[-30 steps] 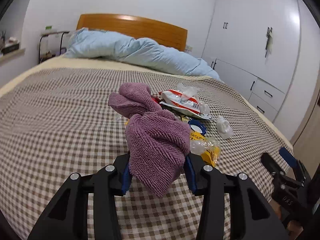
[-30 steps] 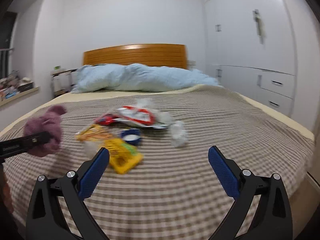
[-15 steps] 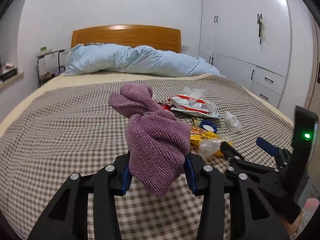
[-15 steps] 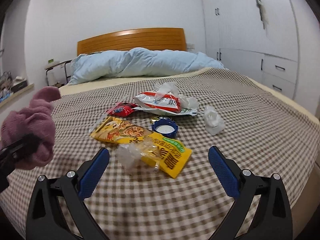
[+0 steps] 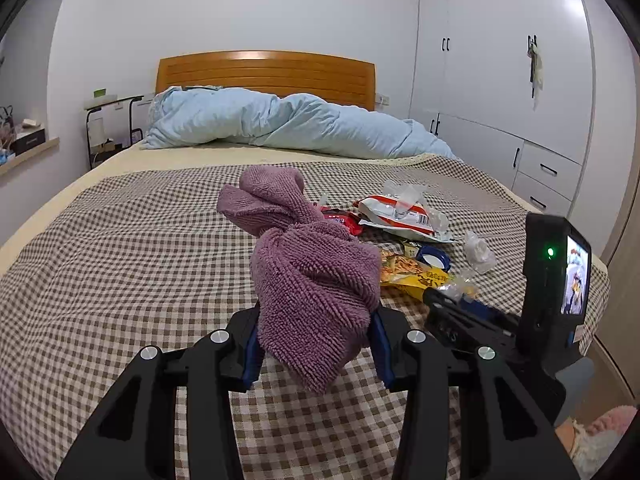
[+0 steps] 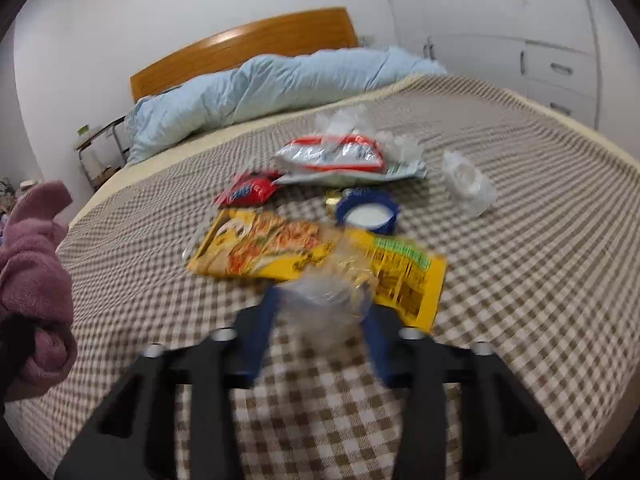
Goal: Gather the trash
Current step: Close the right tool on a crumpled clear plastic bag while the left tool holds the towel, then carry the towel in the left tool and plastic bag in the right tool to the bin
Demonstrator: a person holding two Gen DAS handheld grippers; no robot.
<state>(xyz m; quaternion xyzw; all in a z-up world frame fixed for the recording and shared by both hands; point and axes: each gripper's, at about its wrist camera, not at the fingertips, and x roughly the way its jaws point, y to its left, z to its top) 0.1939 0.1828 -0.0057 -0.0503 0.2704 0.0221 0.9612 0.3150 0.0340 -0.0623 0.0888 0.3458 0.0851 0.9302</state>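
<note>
A purple towel [image 5: 316, 280] is clamped between the blue pads of the left gripper [image 5: 316, 338] and is carried above the checked blanket [image 5: 120, 264] of the bed, its loose end standing up in front of the camera. The jaws of the right gripper [image 6: 320, 332] have just been closing, and a crumpled clear plastic wrapper [image 6: 328, 300] is seen between its blue fingers [image 6: 258, 332]; the picture is blurred, so it cannot be told whether the pads already press on it. The wrapper lies against the near end of a yellow snack packet [image 6: 320, 264], which is spread flat toward the foot edge of the bed. Just beyond the packet a blue cap [image 6: 368, 212] is seen, with a small red packet [image 6: 248, 192] to its left and a red-and-white bag [image 6: 340, 154] behind it. A second clear plastic scrap [image 6: 468, 184] lies apart, nearer the right edge. A light blue duvet [image 5: 296, 124] is bunched along the head end, below the wooden headboard [image 5: 264, 76].
</note>
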